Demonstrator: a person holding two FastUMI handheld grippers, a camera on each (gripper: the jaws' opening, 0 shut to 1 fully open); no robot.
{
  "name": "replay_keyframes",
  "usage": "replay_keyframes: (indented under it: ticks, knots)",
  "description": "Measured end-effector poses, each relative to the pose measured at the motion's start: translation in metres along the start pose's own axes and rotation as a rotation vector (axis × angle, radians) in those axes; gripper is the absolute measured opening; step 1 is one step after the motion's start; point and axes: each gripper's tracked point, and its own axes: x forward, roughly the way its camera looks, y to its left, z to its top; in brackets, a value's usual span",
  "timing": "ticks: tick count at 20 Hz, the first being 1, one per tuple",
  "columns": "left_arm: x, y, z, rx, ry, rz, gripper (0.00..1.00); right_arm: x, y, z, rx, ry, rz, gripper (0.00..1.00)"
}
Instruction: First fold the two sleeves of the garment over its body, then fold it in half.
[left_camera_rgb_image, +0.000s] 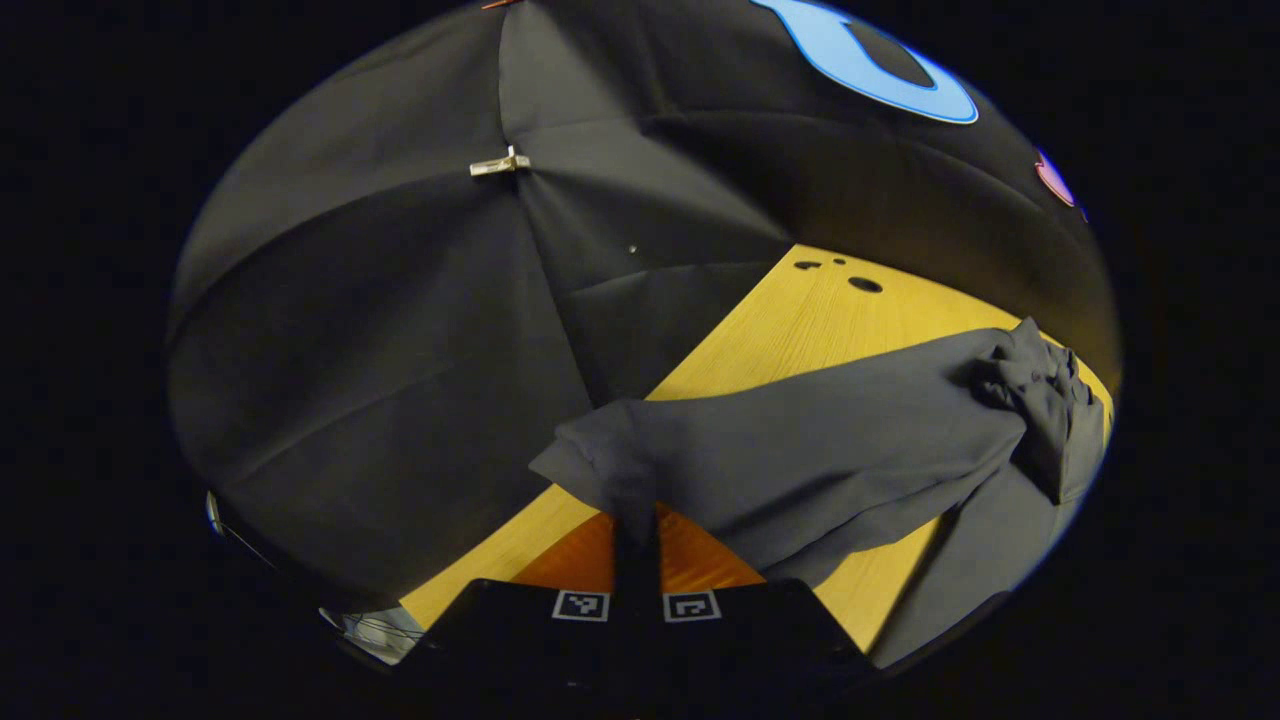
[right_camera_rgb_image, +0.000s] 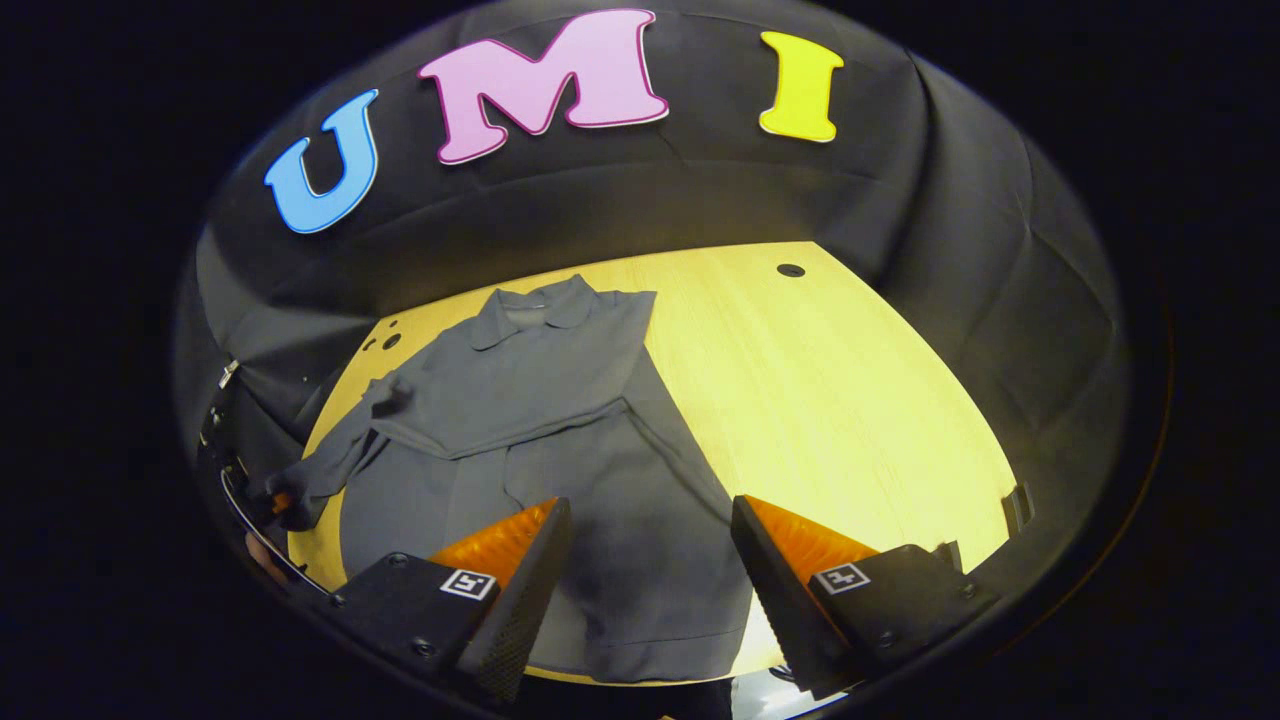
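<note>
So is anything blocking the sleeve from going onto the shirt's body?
Nothing visible does. The left tool is pinching the sleeve end, and the garment's body lies flat on the table with only the other sleeve already across it.

Left gripper (left_camera_rgb_image: 636, 560), jaws closed, pinches garment's sleeve (left_camera_rgb_image: 800, 450) above table (left_camera_rgb_image: 800, 320).

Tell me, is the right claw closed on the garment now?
No, in the right gripper view the right claw stands wide open above the grey garment, with its two fingers apart and gripping nothing.
</note>
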Motion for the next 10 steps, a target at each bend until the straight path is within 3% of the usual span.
replay_keyframes:
  ticks: [10]
  knots:
    - [-0.069,-0.115,0.122,-0.074,-0.172,-0.174,0.05,0.008,-0.045,0.012,-0.010,-0.045,-0.005,0.99]
